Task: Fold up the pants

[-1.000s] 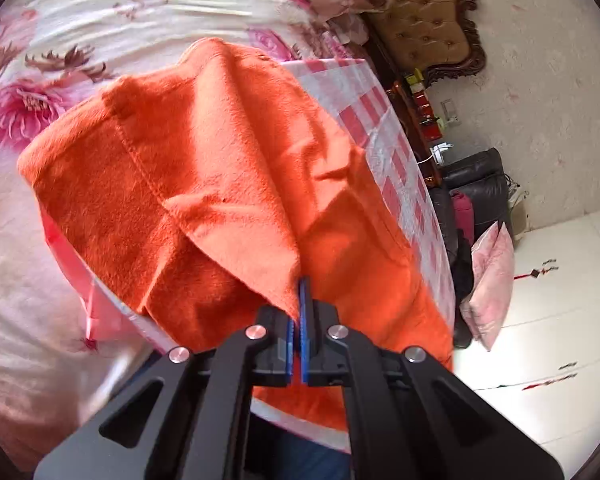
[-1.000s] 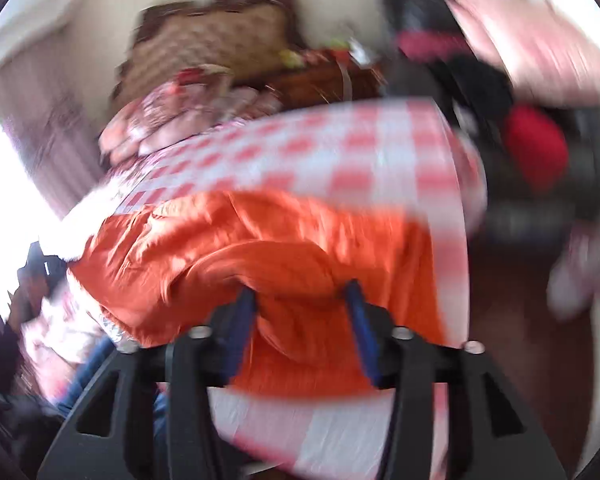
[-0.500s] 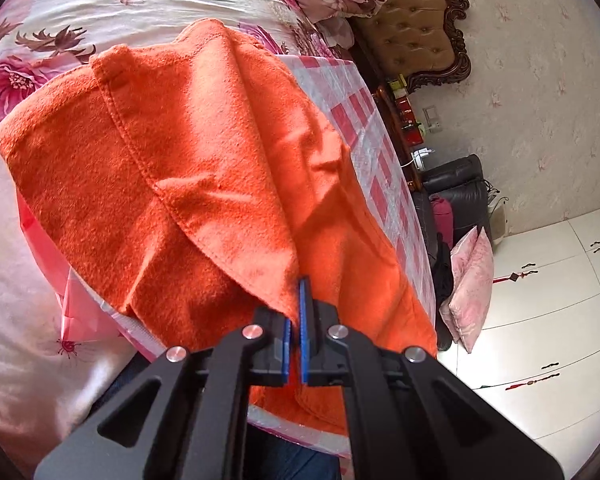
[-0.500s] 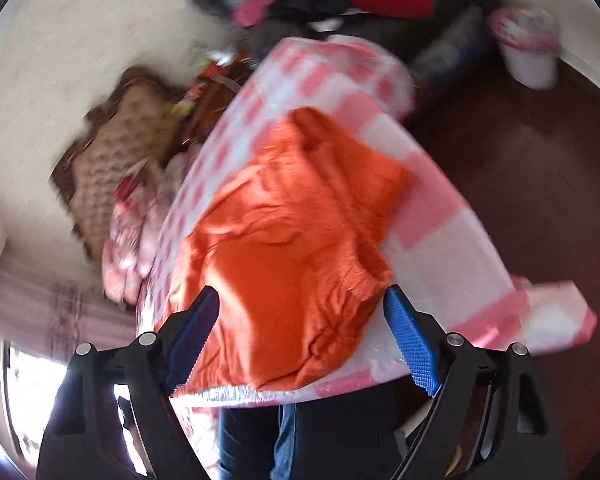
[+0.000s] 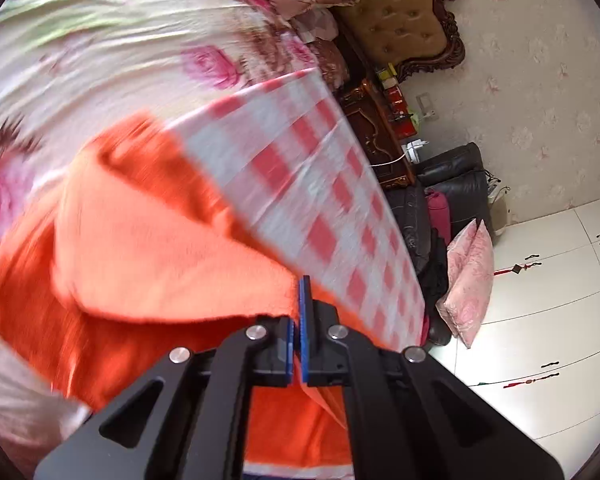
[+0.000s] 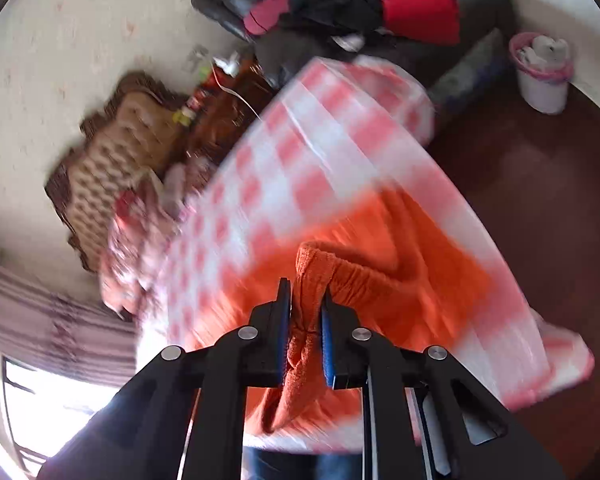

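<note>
The orange pants (image 5: 148,264) lie bunched on a red-and-white checked cloth (image 5: 300,168) over a table. My left gripper (image 5: 302,300) is shut on a corner of the orange fabric, which spreads to the left of it. In the right wrist view my right gripper (image 6: 306,312) is shut on a thick fold of the pants (image 6: 380,292), near the waistband, and holds it above the checked cloth (image 6: 300,152). Both views are motion blurred.
A bed with a floral cover (image 5: 100,52) lies beyond the table. A tufted headboard (image 5: 404,12), a dark wooden nightstand (image 5: 376,128), a black chair piled with clothes (image 6: 340,4) and a white bin (image 6: 542,72) stand around. White cabinets (image 5: 540,320) are on the right.
My right gripper was open over the pants and is now shut on a fold of them. My left gripper keeps its hold and has swung, with more checked cloth now showing.
</note>
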{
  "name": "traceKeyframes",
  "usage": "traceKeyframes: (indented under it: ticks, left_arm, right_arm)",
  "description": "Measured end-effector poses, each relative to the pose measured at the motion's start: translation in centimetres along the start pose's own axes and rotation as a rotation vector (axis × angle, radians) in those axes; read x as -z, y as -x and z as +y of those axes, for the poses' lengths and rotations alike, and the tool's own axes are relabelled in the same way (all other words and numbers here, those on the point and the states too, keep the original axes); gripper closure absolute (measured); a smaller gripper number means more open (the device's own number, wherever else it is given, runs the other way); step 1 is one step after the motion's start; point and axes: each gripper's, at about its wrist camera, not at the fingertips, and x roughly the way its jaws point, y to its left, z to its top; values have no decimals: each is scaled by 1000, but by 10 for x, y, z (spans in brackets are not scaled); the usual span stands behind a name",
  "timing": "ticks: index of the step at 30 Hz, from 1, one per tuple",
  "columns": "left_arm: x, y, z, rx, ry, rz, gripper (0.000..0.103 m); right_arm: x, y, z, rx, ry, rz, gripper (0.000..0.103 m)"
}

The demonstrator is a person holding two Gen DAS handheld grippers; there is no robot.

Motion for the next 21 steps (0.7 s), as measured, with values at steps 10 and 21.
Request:
traceKeyframes:
  ticks: [10, 21]
  left_arm:
    - [50, 12, 1, 49, -71, 8, 102]
    - [124, 22, 96, -4, -9, 3, 102]
  right_arm:
    - [-3, -6, -33, -28, 63, -101, 89]
    - [61, -10, -124, 129, 3, 3, 93]
